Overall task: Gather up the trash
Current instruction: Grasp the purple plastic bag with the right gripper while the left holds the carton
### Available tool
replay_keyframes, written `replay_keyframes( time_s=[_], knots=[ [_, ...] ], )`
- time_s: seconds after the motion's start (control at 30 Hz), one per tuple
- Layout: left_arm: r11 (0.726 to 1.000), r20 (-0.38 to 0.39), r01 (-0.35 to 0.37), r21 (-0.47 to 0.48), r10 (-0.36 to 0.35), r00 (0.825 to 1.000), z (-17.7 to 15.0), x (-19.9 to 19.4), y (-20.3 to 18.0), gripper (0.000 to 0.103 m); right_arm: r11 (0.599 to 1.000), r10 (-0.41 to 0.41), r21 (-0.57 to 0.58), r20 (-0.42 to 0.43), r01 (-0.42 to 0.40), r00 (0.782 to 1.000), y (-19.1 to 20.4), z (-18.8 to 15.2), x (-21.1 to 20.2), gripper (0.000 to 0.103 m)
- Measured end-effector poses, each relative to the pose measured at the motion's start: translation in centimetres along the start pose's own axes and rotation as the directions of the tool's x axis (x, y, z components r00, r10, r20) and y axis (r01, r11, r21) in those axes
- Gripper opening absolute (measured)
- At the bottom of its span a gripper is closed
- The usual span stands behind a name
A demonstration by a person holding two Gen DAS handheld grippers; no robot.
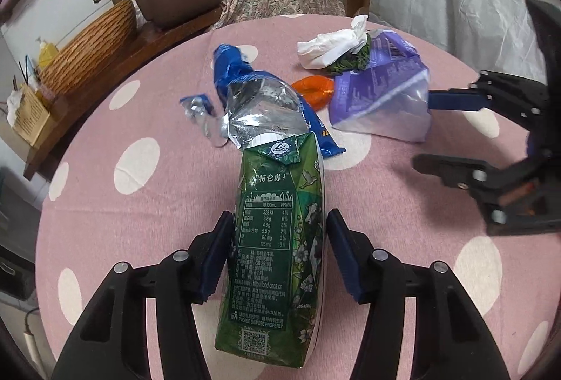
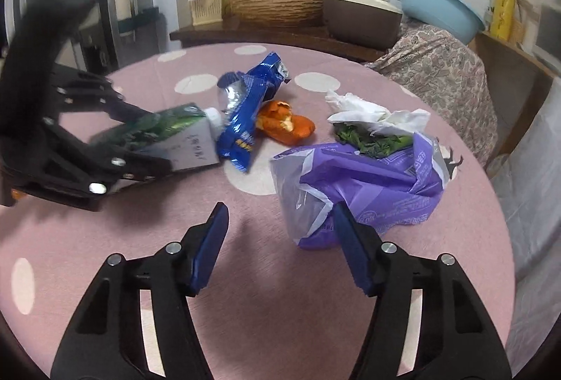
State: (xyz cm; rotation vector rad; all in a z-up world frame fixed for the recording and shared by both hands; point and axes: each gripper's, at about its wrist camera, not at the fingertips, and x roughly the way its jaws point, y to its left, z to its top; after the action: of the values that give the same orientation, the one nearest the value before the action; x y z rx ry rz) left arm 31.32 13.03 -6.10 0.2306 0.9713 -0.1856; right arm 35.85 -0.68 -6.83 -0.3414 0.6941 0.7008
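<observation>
Fingers of your left gripper [image 1: 278, 253] pinched the green milk carton [image 1: 277, 250] by its two sides, cap end pointing away, above the pink dotted tabletop [image 1: 157, 204]; those of your right gripper [image 2: 280, 246] stood spread with nothing between them, the right one just beside the purple plastic bag [image 2: 368, 183]. Still lying on the tabletop were a blue foil wrapper [image 1: 242, 89], an orange peel [image 1: 313, 90], white tissue [image 1: 333, 45] resting on green leaves [image 1: 350, 61], and that bag, all close together near the middle.
</observation>
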Motion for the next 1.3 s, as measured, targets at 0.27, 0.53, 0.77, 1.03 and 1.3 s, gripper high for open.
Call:
replay_keyframes(
  time_s=[0.27, 0.53, 0.77, 1.03, 1.3],
  knots=[
    [0.999, 0.017, 0.02, -0.028, -0.019, 1.0, -1.2, -0.7, -0.4, 0.054, 0.992, -0.112, -0.059, -0.049, 0.109, 0.992, -0.2, 0.4, 1.8, 0.023],
    [0.996, 0.096, 0.039, -0.077, -0.031, 0.995, -3.3, -3.0, -1.5, 0.054, 1.0, -0.002, 0.025, 0.003, 0.002, 1.0, -1.4, -2.1, -2.1, 0.014],
    [0.982, 0.209, 0.105, -0.155, -0.072, 0.975, -4.6, -6.0, -2.6, 0.054, 0.993, 0.09, 0.066, 0.095, -0.096, 0.991, -0.9, -5.3, -8.6, 0.009],
    [0.971, 0.266, 0.173, -0.163, -0.125, 0.956, -5.7, -8.1, -5.2, 0.054, 0.975, 0.183, 0.096, 0.181, -0.202, 0.966, -0.6, -8.9, -14.7, 0.008],
    [0.968, 0.334, 0.191, -0.162, -0.128, 0.934, -5.2, -10.9, -6.0, 0.054, 0.84, 0.41, 0.224, 0.334, -0.494, 0.849, -3.9, -8.8, -20.2, 0.008]
  ],
)
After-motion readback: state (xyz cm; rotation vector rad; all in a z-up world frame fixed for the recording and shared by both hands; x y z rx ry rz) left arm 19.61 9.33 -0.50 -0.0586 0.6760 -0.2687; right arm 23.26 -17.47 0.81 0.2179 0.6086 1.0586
